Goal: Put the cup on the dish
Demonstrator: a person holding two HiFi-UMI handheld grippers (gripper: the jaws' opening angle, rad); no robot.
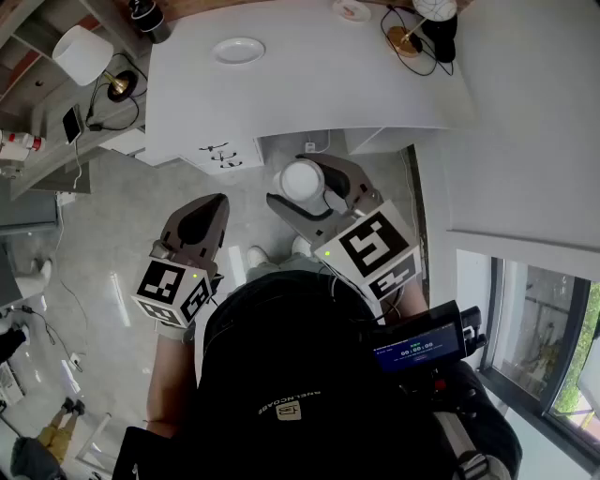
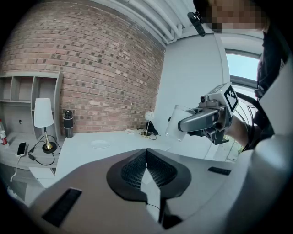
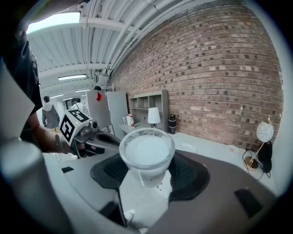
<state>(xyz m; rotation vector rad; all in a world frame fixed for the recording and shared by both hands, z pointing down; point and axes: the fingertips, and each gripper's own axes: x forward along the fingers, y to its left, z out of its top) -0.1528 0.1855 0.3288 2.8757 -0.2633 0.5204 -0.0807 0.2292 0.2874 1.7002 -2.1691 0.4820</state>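
Observation:
A clear plastic cup (image 1: 301,179) sits upright between the jaws of my right gripper (image 1: 309,192), which is shut on it, held in the air short of the white table's (image 1: 319,89) near edge. The right gripper view shows the cup (image 3: 146,153) from above, with its frosted inside. The dish (image 1: 238,50), a small white plate, lies on the table at the far left; it also shows small as the dish (image 3: 187,147). My left gripper (image 1: 207,210) hangs lower left, away from the table, jaws pressed together and empty. From it I see the cup (image 2: 176,122) and dish (image 2: 100,144).
A white lamp (image 1: 82,54), a phone (image 1: 72,122) and cables lie on a side shelf at the left. A black bottle (image 1: 150,19) stands at the table's far left corner. A small pink-marked saucer (image 1: 352,11) and a gold-based lamp (image 1: 408,37) sit at the far right.

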